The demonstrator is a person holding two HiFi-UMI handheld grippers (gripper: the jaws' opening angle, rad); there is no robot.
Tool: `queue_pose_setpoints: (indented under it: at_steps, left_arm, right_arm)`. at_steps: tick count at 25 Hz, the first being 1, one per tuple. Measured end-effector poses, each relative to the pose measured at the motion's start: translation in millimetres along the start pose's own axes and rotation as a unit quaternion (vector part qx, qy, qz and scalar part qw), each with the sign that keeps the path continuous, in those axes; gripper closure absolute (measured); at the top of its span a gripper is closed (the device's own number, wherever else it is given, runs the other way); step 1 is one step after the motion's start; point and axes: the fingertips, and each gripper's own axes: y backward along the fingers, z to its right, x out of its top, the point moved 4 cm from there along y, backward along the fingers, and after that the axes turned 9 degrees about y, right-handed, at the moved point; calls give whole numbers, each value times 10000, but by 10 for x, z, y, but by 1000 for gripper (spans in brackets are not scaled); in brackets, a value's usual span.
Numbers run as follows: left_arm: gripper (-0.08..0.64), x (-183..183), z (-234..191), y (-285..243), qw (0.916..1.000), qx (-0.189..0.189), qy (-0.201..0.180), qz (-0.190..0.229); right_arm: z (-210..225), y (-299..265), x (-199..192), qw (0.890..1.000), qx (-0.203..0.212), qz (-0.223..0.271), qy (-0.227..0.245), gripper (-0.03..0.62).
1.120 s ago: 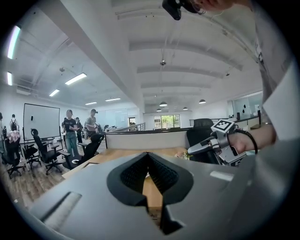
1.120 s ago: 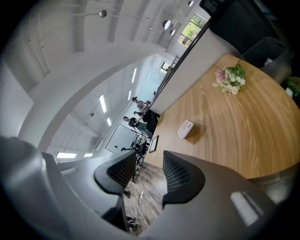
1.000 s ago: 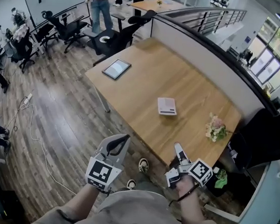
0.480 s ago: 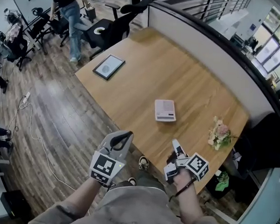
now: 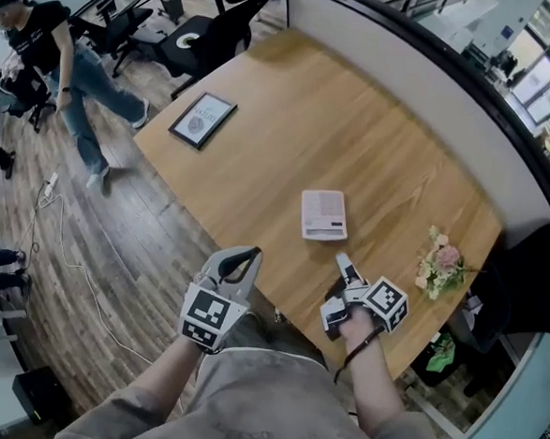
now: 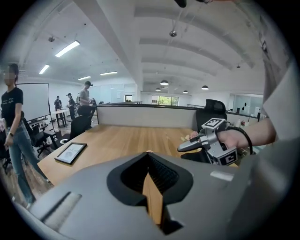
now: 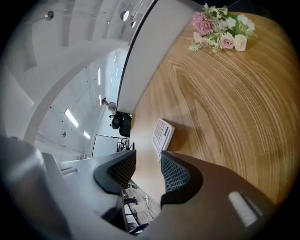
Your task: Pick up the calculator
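The pick-up has not started yet. The calculator lies flat on the wooden table, near the side where you stand, and nothing is touching it. Both of your grippers are held at the table's near edge, short of it.

Your right gripper is the closer 1. Its 2 jaws are apart with nothing between them. In the right gripper view the calculator shows just past the gap, so this gripper already looks lined up with it. Your left gripper is off to the left, still outside the table edge. In the left gripper view its jaws meet at the tips and hold nothing.

I think you still have all the real work to do: reach in, get the jaws around the calculator, close them and lift. It is thin and lies flat, so I think an edge will be the easiest place to grab.

Nothing is in the way, because the wood between you and the calculator is bare. A small bunch of flowers lies well to the right. A black picture frame lies far off at the left end. A person walks on the floor past that end, near some office chairs.
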Motion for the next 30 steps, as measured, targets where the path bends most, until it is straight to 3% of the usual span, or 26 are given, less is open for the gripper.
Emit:
queue_pose_setpoints:
  at_steps: [17,26,30]
  left_arm:
    - [558,-253,-411,-617,9980,-453,30,-449]
    - [558,-387,-735,-661,9976,-381,7,-579]
    - [558,-400,-815,-618,9975,-348,-58,-605]
  right_arm:
    - [492,-810,-53,9940,-541,214,-929,417]
    - [478,-1172,-85,9928,-594,351,-975,419]
    - [492,-1213,-97,9905,-592,484,-1139,494]
